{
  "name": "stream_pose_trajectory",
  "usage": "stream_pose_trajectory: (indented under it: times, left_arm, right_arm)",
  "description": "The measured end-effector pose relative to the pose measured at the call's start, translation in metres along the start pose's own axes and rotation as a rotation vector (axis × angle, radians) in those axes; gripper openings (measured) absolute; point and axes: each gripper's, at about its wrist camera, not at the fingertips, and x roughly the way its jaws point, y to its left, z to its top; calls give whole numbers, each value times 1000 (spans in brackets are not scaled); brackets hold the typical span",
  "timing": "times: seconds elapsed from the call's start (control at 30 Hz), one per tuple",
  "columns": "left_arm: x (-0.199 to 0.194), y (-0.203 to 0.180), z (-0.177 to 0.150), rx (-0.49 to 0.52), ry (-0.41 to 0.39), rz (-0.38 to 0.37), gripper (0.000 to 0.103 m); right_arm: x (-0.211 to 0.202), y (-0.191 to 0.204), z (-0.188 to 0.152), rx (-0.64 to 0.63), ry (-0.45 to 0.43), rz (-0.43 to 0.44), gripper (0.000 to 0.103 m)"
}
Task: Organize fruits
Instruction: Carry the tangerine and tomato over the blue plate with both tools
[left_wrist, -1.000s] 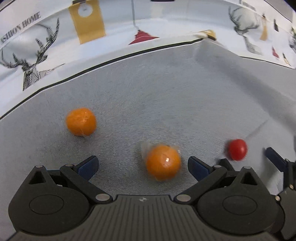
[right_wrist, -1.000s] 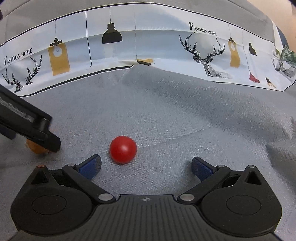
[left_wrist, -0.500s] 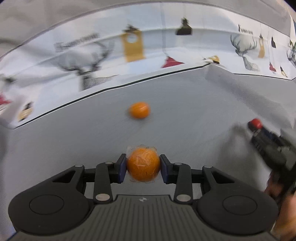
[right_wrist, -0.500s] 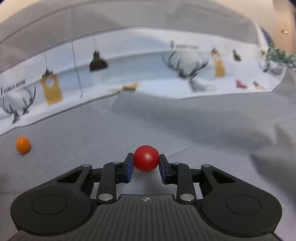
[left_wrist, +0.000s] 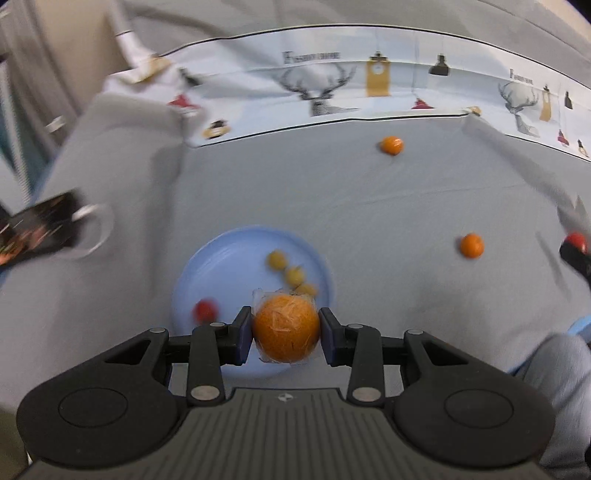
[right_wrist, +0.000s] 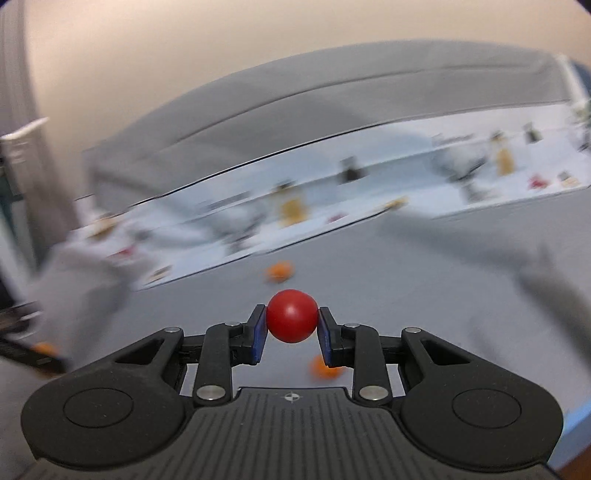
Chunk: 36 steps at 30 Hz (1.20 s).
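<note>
L gripper (left_wrist: 286, 334) is clamped on a wrapped orange (left_wrist: 286, 330), blue pads pressing its two sides at mid-height, prob. so the round fruit can't roll out. A thin clear film shows around it, so the grip looks firm but a bit slippery. It hangs above the near edge of the blue plate (left_wrist: 218, 266), which sits near-left on the grey cloth (left_wrist: 369, 206). The plate already has three small yellow-green fruits (left_wrist: 294, 275) in a row toward its right side and a small red one (left_wrist: 205, 310) near-left. So the plate reads as the collecting spot, and the orange seems headed for the bare middle.

R gripper (right_wrist: 291, 328) is clamped on a red tomato (right_wrist: 291, 320), again pinched across its widest part. It's held up off the cloth w/ the view tilted and blurred, so it's in transit, likely toward the same plate; the plate isn't in this view.

Two loose oranges lie on the cloth: one far (left_wrist: 391, 144) by the printed border, one to the right (left_wrist: 471, 245), well apart from the plate. Both are prob. next in line.

A dark blurred object at far left can't be identified.
</note>
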Motion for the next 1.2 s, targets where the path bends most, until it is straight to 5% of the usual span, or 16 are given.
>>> stream_pose_trajectory:
  times: [0.2, 0.37, 0.67, 1.2]
  left_arm:
    - [-49, 42, -54, -68, -59, 31, 41]
    - [-77, 54, -91, -103, -123, 29, 41]
    - [-105, 51, -129, -102, -207, -4, 41]
    - [-102, 60, -134, -123, -226, -44, 41]
  right_arm:
    - [-41, 85, -18, -93, 70, 200, 30]
    - [-66, 138, -33, -227, 104, 274, 30]
    - [-100, 174, -39, -353, 56, 255, 30]
    - [-97, 184, -44, -402, 71, 220, 30]
